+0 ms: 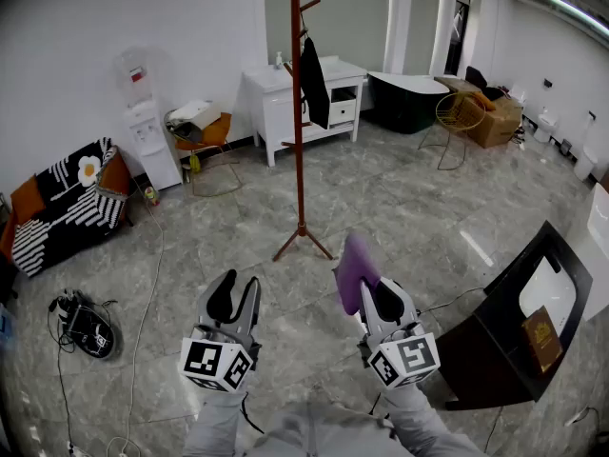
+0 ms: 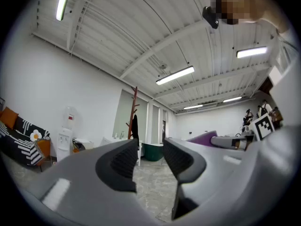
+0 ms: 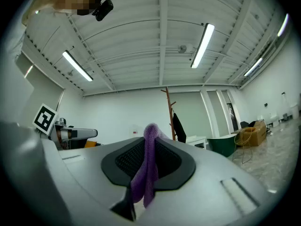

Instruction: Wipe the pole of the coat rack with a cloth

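No writing can be read anywhere. The red label (image 1: 139,74) on the water dispenser (image 1: 152,143) and the print on the brown book (image 1: 540,337) are too small.

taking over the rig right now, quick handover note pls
Left gripper: jaws apart, nothing between them, held low.
Right gripper: shut on the purple cloth, which sticks up out of its jaws.
Coat rack pole: upright on the floor ahead, with a black garment hanging from it. Neither gripper touches it.
Done: cloth is in grip.
Left: step closer, press the cloth to the pole and wipe along it.
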`<state>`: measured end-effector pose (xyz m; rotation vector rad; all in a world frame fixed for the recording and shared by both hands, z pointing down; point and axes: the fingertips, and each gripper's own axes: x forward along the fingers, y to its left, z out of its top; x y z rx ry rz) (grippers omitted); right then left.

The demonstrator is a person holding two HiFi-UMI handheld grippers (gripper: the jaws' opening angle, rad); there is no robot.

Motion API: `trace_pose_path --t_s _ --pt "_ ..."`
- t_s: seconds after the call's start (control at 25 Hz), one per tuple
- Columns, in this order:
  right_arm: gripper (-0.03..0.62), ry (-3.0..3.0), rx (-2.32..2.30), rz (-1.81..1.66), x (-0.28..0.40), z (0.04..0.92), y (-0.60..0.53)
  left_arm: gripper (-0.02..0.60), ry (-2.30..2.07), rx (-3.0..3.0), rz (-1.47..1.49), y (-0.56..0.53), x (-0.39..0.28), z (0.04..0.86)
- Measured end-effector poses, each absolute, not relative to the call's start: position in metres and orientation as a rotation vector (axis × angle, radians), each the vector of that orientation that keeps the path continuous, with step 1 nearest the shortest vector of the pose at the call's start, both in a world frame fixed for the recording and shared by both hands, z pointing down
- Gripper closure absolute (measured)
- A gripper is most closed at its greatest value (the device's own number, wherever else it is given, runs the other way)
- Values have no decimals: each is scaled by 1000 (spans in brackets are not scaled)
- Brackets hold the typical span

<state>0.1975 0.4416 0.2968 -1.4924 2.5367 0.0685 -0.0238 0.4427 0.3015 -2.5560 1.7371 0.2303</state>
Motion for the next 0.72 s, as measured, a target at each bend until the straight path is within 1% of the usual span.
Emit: trace_pose_path --t_s 0.56,0.72 --pt "539 2524 -1498 55 195 305 436 403 1724 -2568 229 435 -27 308" --pt "539 2517 -1493 73 184 300 436 403 1717 -2581 239 432 -35 309"
